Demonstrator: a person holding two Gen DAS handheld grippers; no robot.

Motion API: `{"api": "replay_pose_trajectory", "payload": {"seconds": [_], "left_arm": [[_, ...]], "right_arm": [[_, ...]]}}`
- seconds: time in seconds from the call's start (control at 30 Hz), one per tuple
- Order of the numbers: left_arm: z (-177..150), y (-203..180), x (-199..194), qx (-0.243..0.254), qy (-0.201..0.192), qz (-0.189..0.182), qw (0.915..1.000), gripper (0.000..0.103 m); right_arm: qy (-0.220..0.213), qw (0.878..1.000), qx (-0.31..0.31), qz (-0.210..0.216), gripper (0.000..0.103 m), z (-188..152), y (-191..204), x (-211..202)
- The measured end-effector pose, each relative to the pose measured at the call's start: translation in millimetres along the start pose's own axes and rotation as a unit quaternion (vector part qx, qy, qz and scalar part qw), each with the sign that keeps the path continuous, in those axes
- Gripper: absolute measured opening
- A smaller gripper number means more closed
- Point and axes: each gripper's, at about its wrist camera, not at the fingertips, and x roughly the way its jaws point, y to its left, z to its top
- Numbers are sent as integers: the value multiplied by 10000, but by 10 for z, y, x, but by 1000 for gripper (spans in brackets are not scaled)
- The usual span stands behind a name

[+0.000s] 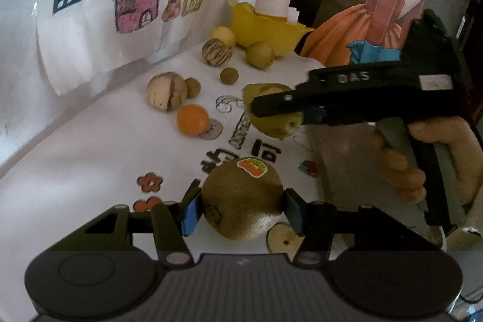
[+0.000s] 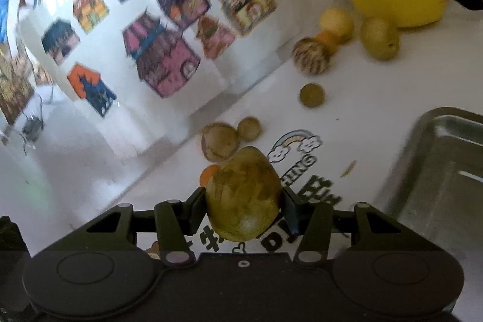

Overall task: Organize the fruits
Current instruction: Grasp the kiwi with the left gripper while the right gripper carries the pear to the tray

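My left gripper is shut on a brown kiwi with an orange sticker, held just above the white printed table cover. To the right in the left wrist view, a hand carries my right gripper, which is shut on a yellow-green pear-like fruit. In the right wrist view that fruit sits between the pads of the right gripper, left of a metal tray. Loose fruit lies behind: an orange, two striped balls, small brown balls and yellow fruits.
A yellow bowl holding a white jar stands at the back by the wall. Paper with house drawings hangs along the left. The grey tray lies at the right, and a small wooden slice lies under the kiwi.
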Motion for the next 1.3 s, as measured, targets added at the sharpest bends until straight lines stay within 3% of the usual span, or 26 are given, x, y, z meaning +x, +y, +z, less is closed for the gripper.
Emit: {"api": "replay_pose_trajectory", "payload": {"seconds": [0.23,0.57,0.83,1.0,1.3], "left_arm": [[277,-230,170,84,-131,-378,9992,61],[779,-717,834,346,-200,-1098,9932,61],[955,-1024,1428,495,96,-1334,9898,61],[969,-1118,1646,636,249,-1257,9897,61],[975,-1117,1788,593,381,-1184,9905,61]], "right_arm": [[-628,9962,179,-573,54,-46,-277,-640],[-1128,9765,412,-1791,54,-242,-860,-1285],[-1113,9580,191,-2634,54,-327,-1062,-1302],[-1110,9476,4,-2996,54,-308,-1084,-1219],[-993,9404,-246,-3242,54,-293,-1100,-1047]]}}
